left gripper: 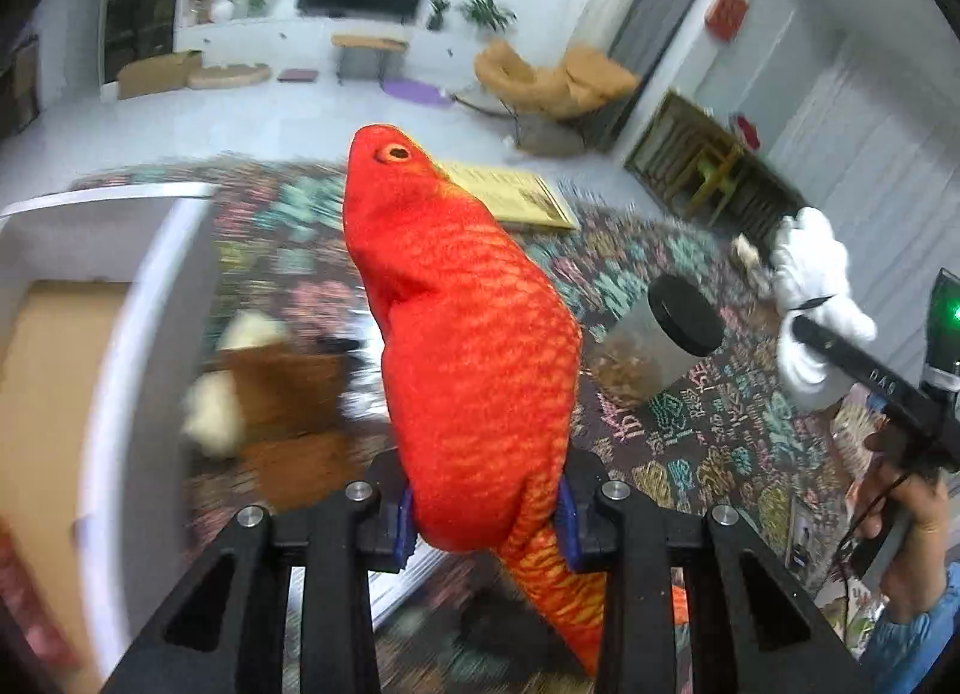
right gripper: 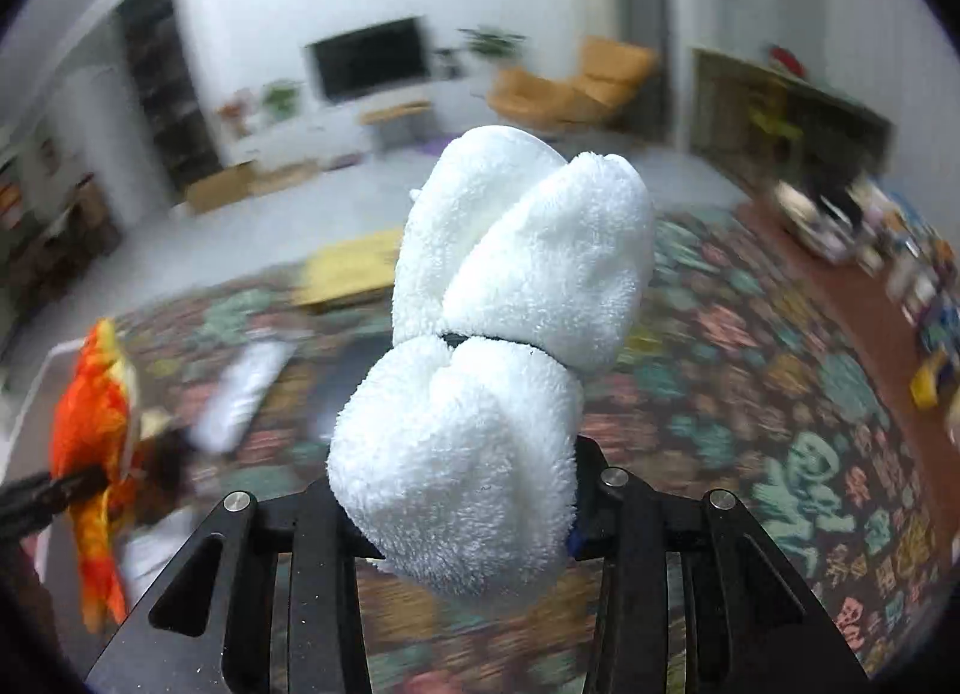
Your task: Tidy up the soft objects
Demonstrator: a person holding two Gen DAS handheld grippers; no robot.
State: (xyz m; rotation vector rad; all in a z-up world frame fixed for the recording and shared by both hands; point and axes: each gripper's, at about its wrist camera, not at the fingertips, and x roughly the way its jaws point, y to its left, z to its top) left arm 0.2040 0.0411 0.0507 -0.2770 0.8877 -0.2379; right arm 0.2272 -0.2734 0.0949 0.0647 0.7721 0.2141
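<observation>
My left gripper [left gripper: 486, 520] is shut on a red-orange plush fish [left gripper: 462, 322], gripped near the tail, head pointing up and away, held above the patterned table. My right gripper [right gripper: 462, 520] is shut on a white fluffy rolled towel [right gripper: 498, 334] tied with a black band, held up in the air. In the left wrist view the right gripper and its white towel [left gripper: 810, 286] are at the far right. In the right wrist view the fish [right gripper: 96, 442] hangs at the far left in the other gripper.
A white bin [left gripper: 138, 334] with a cardboard bottom stands at the left. A clear jar with a black lid [left gripper: 660, 346] lies on the patterned tablecloth [left gripper: 690, 442]. A brown and cream plush [left gripper: 270, 394], blurred, lies beside the bin. A yellow book [left gripper: 510, 196] lies farther back.
</observation>
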